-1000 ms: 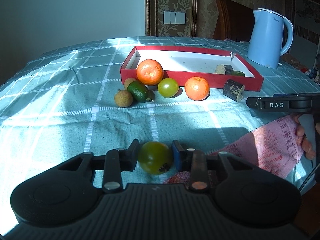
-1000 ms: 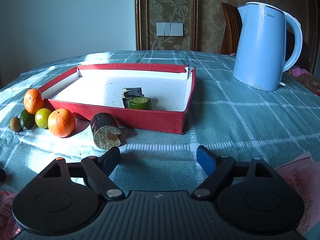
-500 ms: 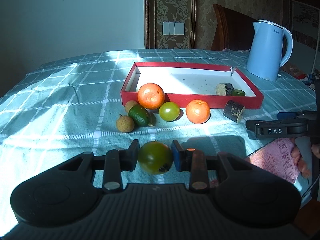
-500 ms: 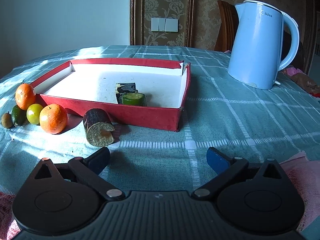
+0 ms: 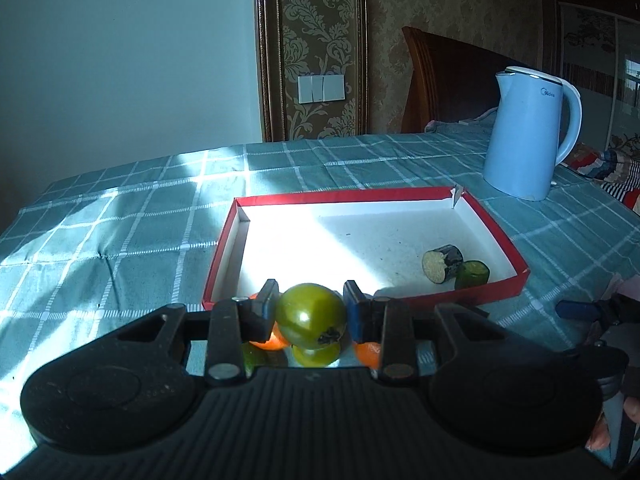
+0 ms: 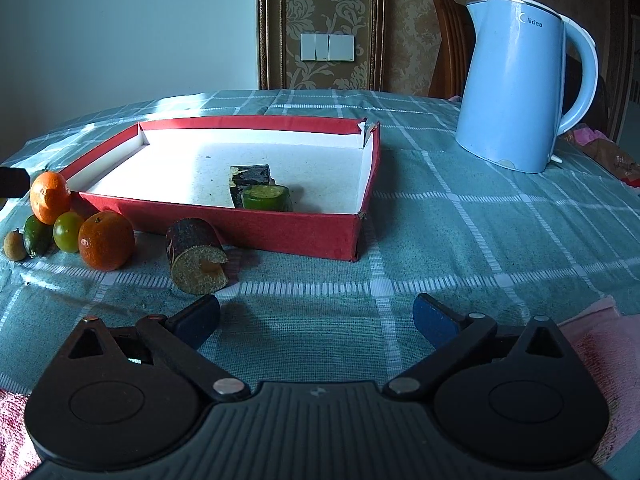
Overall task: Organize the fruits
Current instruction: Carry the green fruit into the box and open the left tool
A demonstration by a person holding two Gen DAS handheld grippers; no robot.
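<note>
Left gripper (image 5: 311, 316) clamps green tomato (image 5: 311, 315), calyx scar facing 5 o'clock; round, no long axis; right gripper (image 6: 316, 318) spread wide, empty; red tray (image 5: 516, 256) at 12 o'clock.

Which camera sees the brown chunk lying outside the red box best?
The right wrist view: the bark-covered chunk lies unobstructed on the cloth before the red box, cut face showing. In the left wrist view, it's hidden behind the hand-held gripper.

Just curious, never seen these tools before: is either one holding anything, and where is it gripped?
The left gripper holds a green tomato, pinched across its round sides. The right gripper is open and holds nothing.
</note>
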